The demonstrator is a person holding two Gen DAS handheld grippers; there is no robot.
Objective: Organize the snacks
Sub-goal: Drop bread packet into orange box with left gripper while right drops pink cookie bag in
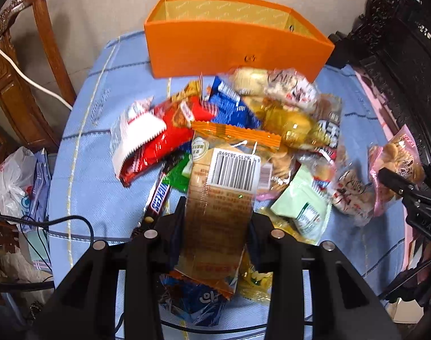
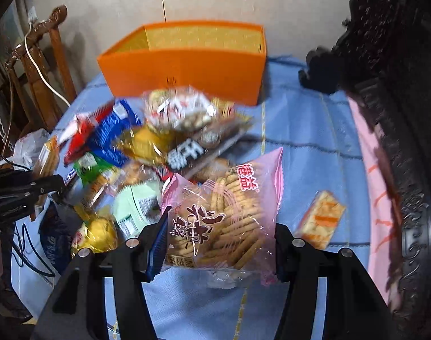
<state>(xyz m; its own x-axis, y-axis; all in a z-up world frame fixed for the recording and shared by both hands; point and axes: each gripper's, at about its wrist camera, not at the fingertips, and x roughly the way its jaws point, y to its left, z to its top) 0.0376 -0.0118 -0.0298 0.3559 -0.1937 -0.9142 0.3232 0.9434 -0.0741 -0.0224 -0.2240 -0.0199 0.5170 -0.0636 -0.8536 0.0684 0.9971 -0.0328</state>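
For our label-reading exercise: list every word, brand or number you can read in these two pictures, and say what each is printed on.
"SNICKERS": brown chocolate bar in the pile.
"港益": pink biscuit packet between the right gripper's fingers; its large brown characters sit sideways, not surely readable.
Barcode digits: clear biscuit packet in the left gripper, upside down and too blurred.
"饼干": dark wrapper, blurred, only probable.
Orange box: small mark, unreadable.

A woven blue cloth [image 2: 306, 130] looked matt beneath glossy, crinkled plastic snack wrappers [image 1: 170, 130]. Beyond both grippers, the orange box [image 1: 232, 53] seemed smooth matt card; carved wood [image 1: 19, 85] shone, varnished.
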